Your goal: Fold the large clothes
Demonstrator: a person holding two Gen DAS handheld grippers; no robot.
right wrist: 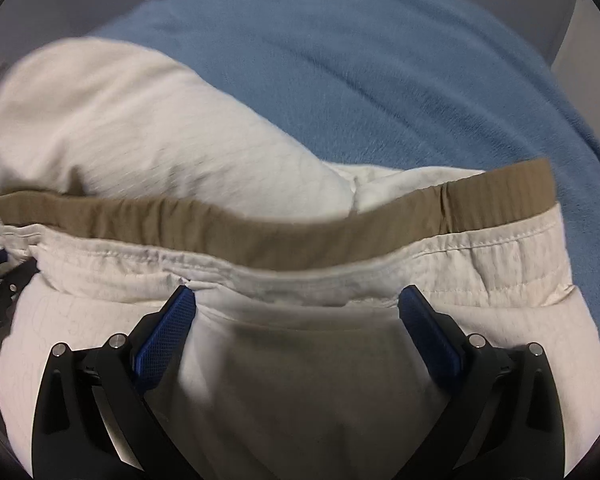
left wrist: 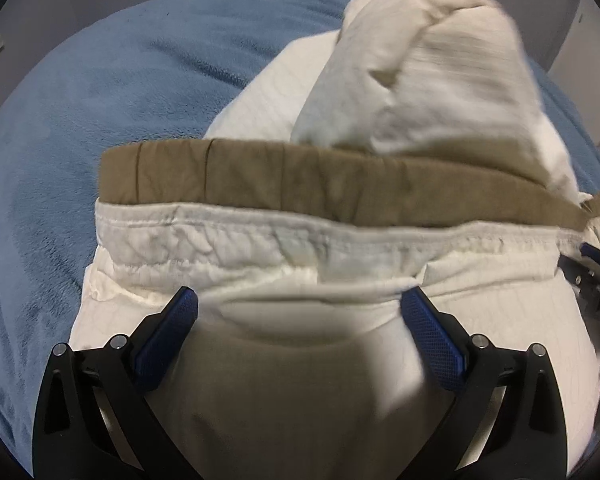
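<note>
Both tools (left, right) spread wide over cream garment; blue blanket beneath.

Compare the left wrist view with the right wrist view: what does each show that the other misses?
Only the left wrist view shows the left gripper, open over cream cloth, the right gripper's body at its right edge, and the waistband's left end. Only the right wrist view shows the right gripper, also open, and the waistband's right end. Both show the cream trousers, their tan waistband and the blue blanket underneath.
</note>
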